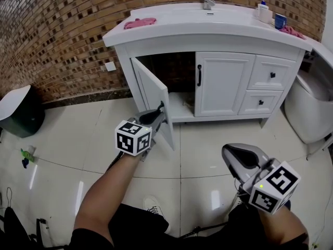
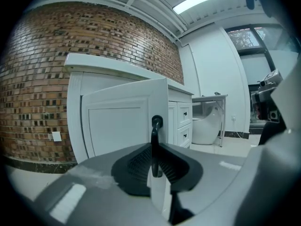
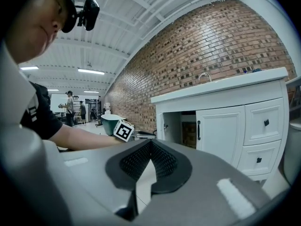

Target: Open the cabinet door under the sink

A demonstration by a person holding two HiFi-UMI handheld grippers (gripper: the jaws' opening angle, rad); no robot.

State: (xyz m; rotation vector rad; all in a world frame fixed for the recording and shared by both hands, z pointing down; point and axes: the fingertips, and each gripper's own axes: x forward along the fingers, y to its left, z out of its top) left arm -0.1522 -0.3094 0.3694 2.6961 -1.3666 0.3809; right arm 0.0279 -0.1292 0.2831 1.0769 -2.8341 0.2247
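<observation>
The cabinet door [image 1: 153, 95], the left one of the white vanity [image 1: 218, 40] under the sink [image 1: 197, 17], is already swung well out from the cabinet front. It stands roughly square to the front, with its free edge toward you, and the compartment behind it is exposed. Your left gripper [image 1: 160, 111] is pinching the door's black bar handle [image 2: 154, 142], with the ribbed pads closed on either side of the bar. Your right gripper [image 1: 237, 155] hangs low at your right, well apart from the vanity, its jaws pressed together with nothing between them. By my reading the opening is largely done. What is left is at most a little more swing, then letting go of the handle. The neighbouring door [image 1: 225, 83] is shut. Several things you cannot check from here: the inside of the compartment is dark, and only a bit of its floor shows. The hinges are out of sight, so I cannot tell how much travel the door has left. In the head view the gripper covers nearly all of the handle, and in the left gripper view the pads hide its lower end.
</observation>
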